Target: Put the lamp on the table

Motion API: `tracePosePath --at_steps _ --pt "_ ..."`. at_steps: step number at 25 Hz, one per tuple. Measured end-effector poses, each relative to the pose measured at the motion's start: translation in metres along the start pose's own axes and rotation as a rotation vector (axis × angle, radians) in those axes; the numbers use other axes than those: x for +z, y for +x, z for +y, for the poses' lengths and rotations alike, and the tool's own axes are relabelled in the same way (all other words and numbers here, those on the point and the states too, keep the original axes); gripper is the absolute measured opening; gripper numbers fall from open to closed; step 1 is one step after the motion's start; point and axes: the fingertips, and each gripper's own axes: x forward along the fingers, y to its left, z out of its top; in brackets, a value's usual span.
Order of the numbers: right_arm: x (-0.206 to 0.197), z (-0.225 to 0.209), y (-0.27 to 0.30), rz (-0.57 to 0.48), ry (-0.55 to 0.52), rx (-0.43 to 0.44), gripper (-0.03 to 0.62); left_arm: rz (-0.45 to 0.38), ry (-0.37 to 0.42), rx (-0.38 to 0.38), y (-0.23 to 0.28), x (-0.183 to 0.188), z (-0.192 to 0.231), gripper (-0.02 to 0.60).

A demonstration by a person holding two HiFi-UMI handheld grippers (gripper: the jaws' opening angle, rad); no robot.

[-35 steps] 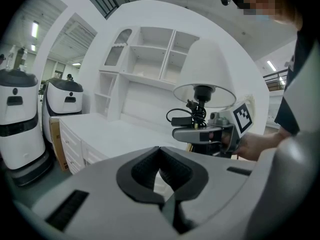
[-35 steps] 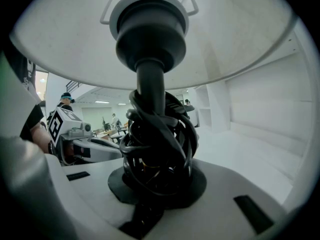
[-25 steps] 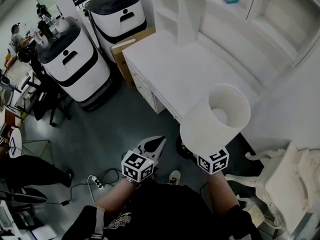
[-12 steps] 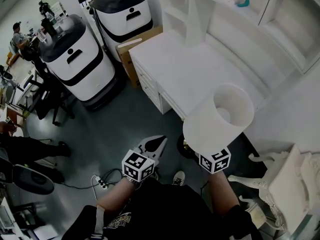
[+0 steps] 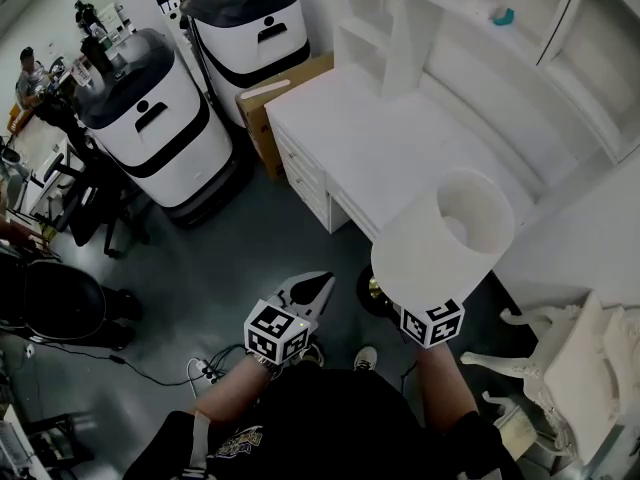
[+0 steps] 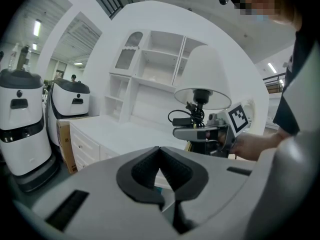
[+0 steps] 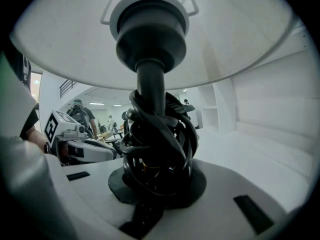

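The right tongs [image 7: 152, 194] are clamped on the dark stem [image 7: 150, 84] of the lamp [image 5: 445, 233], low down where the black cord [image 7: 162, 139] is wound in a bundle. A grip there likely keeps the loose cord from dangling and leaves the white shade free above. The lamp hangs upright in the air, shade uppermost. Its base [image 5: 372, 290] shows over the floor just near the near edge of the white desk [image 5: 370, 138], so it is not yet set down. Holding it upright suits a straight placement on its base. The left tongs [image 5: 320, 283] are closed on nothing and sit to the left of the lamp, apart from it — seemingly idle, since one grip on the stem carries the whole thing.
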Motion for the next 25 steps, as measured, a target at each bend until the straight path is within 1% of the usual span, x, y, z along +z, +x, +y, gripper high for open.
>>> tracePosePath --at_steps 19,25 --pt "0.031 0.021 0.085 -0.027 0.013 -0.097 0.06 -0.004 0.033 -0.081 -0.023 0.025 0.095 0.006" --pt "0.035 0.024 0.096 -0.036 0.02 -0.12 0.06 -0.016 0.049 -0.096 -0.031 0.032 0.108 0.006"
